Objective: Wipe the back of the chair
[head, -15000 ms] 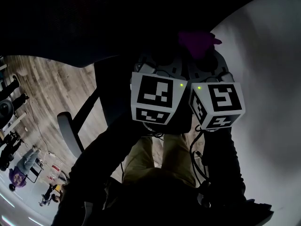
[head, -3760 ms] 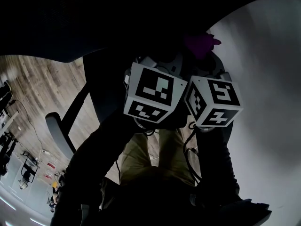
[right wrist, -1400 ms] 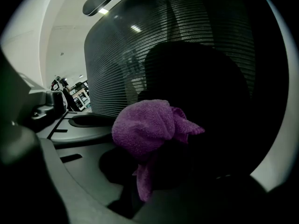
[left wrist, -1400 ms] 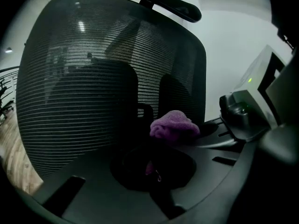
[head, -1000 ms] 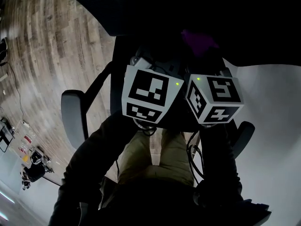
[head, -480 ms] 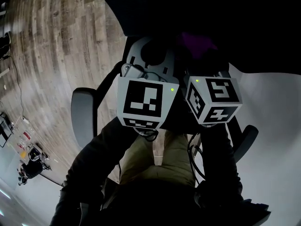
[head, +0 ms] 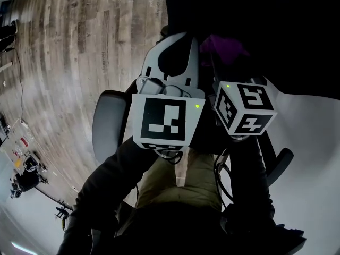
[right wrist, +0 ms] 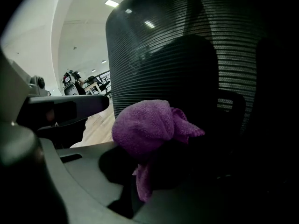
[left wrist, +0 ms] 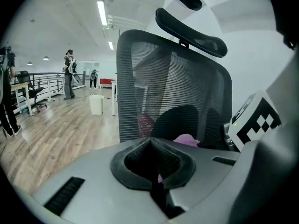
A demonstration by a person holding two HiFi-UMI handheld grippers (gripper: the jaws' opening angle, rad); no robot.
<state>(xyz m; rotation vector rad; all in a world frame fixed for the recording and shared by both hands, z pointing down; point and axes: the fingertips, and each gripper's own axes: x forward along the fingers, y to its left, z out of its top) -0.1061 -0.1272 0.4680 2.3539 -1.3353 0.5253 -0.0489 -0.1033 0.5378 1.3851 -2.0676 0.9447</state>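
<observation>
Open office: pale wood-plank floor, ceiling strip lights, people standing well off by a railing at the left. Chair's black mesh back stands upright in front of both grippers; curved headrest above its top edge; one grey armrest visible in the head view, left of the person's sleeve. Left tongs: pads together, nothing between them, held short of the mesh near its left edge. Right tongs: closed on a purple cloth, which is bunched into a ball above the pads with one corner hanging below. Cloth is close in front of the lower part of the mesh; contact with it cannot be determined. The grippers are side by side, marker cubes nearly touching.
</observation>
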